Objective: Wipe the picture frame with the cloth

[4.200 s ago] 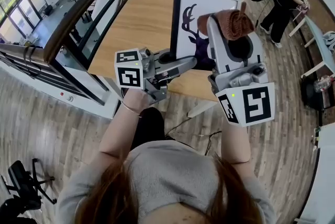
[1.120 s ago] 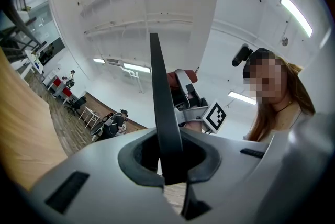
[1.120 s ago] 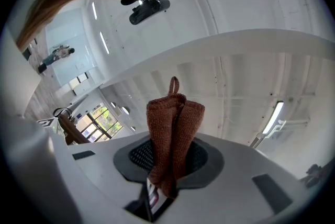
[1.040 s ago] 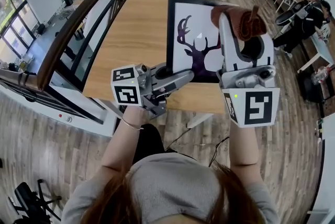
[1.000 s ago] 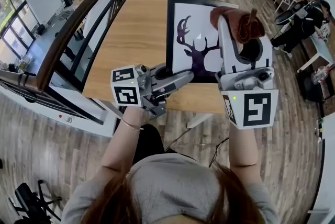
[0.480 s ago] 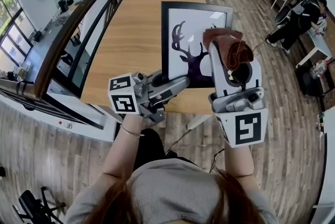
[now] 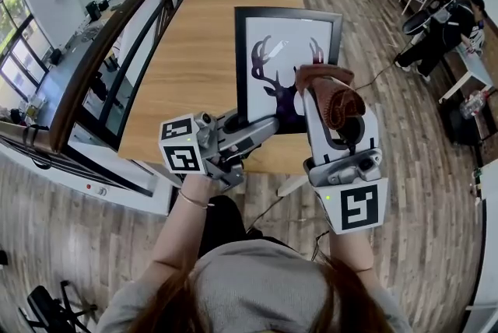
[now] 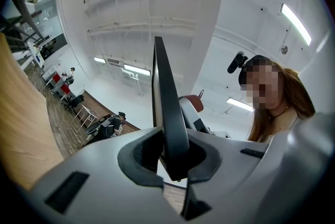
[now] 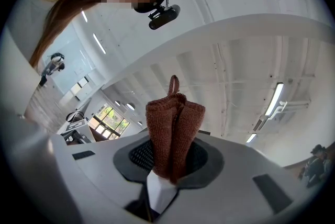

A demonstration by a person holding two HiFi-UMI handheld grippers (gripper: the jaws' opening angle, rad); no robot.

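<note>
Lowered from the far right corner, the brown knitted cloth is now held over the near right part of the picture frame, whose long axis runs away toward the desk's far edge. Its smooth black moulding is clamped at the near edge by the left gripper, jaws almost together on it. The bunched, ribbed cloth is pinched tight in the right gripper, with the glazed deer print lying just ahead and left.
</note>
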